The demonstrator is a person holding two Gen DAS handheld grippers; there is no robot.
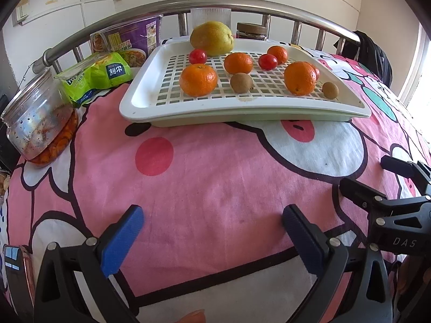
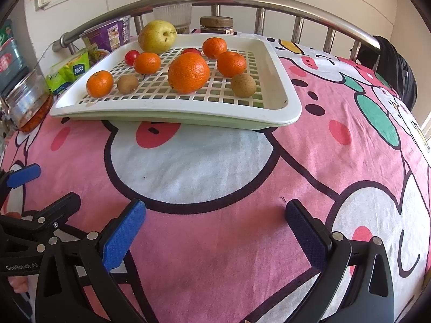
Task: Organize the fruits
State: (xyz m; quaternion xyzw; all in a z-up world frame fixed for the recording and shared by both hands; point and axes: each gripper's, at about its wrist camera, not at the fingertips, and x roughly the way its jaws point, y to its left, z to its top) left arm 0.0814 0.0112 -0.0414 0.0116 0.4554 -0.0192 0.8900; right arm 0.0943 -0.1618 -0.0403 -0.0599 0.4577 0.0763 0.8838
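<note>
A white slotted tray [image 1: 140,107] [image 2: 291,107] lies on the pink cartoon cloth. On it rest a yellow-green pear [image 1: 211,37] [image 2: 157,36], several oranges such as a large one [image 1: 299,78] [image 2: 188,72], small red fruits [image 1: 197,56] [image 2: 131,57] and brown kiwis [image 1: 241,82] [image 2: 243,85]. My left gripper [image 1: 212,234] hovers open over the cloth, well short of the tray, nothing between its blue pads. My right gripper [image 2: 215,231] is likewise open and empty, near the tray's front edge; its black frame [image 1: 390,202] shows in the left wrist view.
A glass jar [image 1: 37,123] with orange contents, a green snack bag [image 1: 94,78] and a purple noodle cup [image 1: 126,40] stand left of the tray. A metal bed rail [image 1: 242,5] runs behind, with a clear cup [image 1: 210,16] and a brown-lidded jar [image 1: 252,31]. Dark clothing [image 2: 396,64] hangs at right.
</note>
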